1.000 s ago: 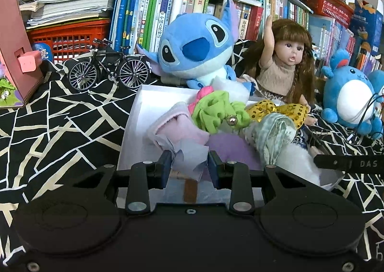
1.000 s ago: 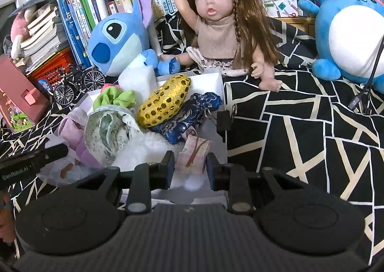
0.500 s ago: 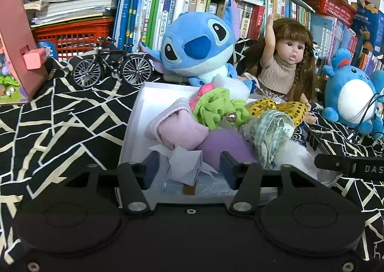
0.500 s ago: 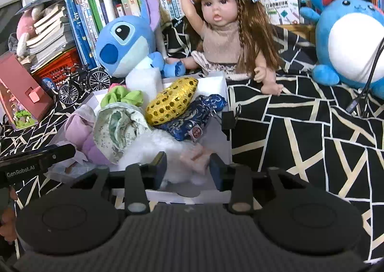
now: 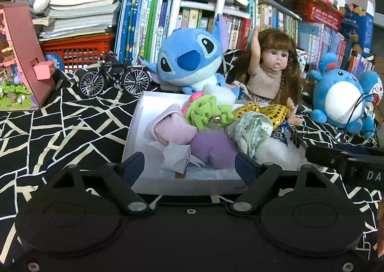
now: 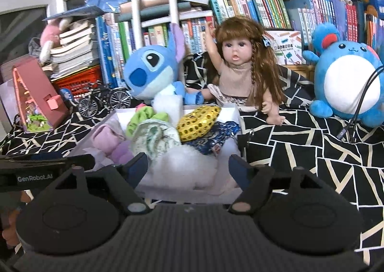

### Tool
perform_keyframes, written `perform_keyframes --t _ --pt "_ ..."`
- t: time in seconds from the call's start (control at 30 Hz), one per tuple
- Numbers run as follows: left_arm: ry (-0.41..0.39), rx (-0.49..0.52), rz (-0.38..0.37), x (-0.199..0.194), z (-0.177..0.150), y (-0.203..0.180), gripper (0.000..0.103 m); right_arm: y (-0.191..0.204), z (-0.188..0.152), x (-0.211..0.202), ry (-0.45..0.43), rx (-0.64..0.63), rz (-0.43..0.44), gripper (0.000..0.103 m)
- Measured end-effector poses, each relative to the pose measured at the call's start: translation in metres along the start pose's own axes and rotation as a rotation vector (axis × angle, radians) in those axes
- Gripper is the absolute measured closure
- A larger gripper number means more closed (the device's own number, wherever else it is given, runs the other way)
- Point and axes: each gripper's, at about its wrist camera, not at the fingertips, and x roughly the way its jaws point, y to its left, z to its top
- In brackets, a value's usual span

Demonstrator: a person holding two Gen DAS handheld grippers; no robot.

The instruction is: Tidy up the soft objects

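A toy bicycle stands before shelved books.

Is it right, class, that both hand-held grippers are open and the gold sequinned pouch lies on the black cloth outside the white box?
Not quite. The gold sequinned pouch lies inside the white box, on the pile, as the right wrist view shows. Both hand-held grippers, left and right, are indeed open.

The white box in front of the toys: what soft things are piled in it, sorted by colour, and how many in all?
In the white box, as far as they can be told apart:
Pink or lilac: 2, the pink cloth and lilac plush
Green: 2, the lime scrunchie and pale green bundle
Gold: 1, sequin pouch
Blue: 1, brocade pouch
White: 1, fluffy piece
Total: 7
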Motion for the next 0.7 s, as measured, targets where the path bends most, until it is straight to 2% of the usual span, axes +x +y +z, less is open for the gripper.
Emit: perform_keyframes --t 0.33,0.7 --pt "0.006 0.010 0.001 -0.022 -0.012 -0.002 0.018 0.011 -0.013 -0.012 0.013 -0.013 0.004 0.018" --pt "0.074 -0.005 0.030 -0.020 -0.036 -0.003 0.018 0.011 -0.035 -0.012 0.044 0.004 -0.006 0.017"
